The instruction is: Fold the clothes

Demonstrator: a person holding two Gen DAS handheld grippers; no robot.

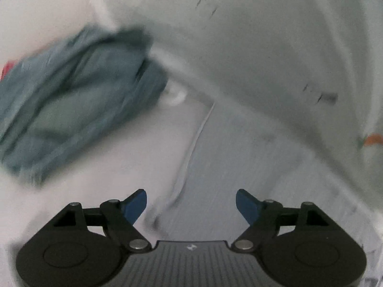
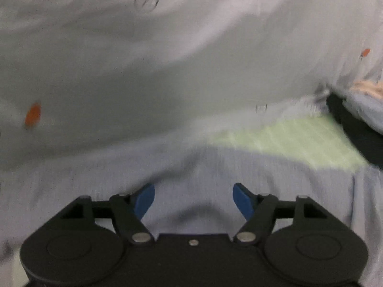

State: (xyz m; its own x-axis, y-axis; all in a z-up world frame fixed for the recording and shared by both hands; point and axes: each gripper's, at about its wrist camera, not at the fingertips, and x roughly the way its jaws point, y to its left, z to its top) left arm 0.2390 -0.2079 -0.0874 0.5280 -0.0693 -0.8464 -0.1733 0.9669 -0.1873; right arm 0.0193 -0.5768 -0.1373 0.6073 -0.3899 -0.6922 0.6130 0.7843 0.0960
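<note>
Blurring softened both views. A folded blue-grey cloth bundle [image 1: 74, 100] was seen lying ahead and left of the left tool [image 1: 191, 206], its long axis slanting. Pale white printed fabric [image 2: 167, 71] was spread just ahead of the right tool [image 2: 193, 201]. Both tools were held wide, gripping nothing.

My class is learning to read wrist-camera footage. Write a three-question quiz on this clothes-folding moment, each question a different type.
1. True or false: the left gripper is clamped on cloth.
2. What colour is the folded garment in the left wrist view? A red, B blue-grey, C yellow.
3. Fill in: the pale shirt carries small ____ spots.

Key: 1 false, its jaws stand apart and empty, as do those of the right gripper. 2 B. 3 orange.
</note>
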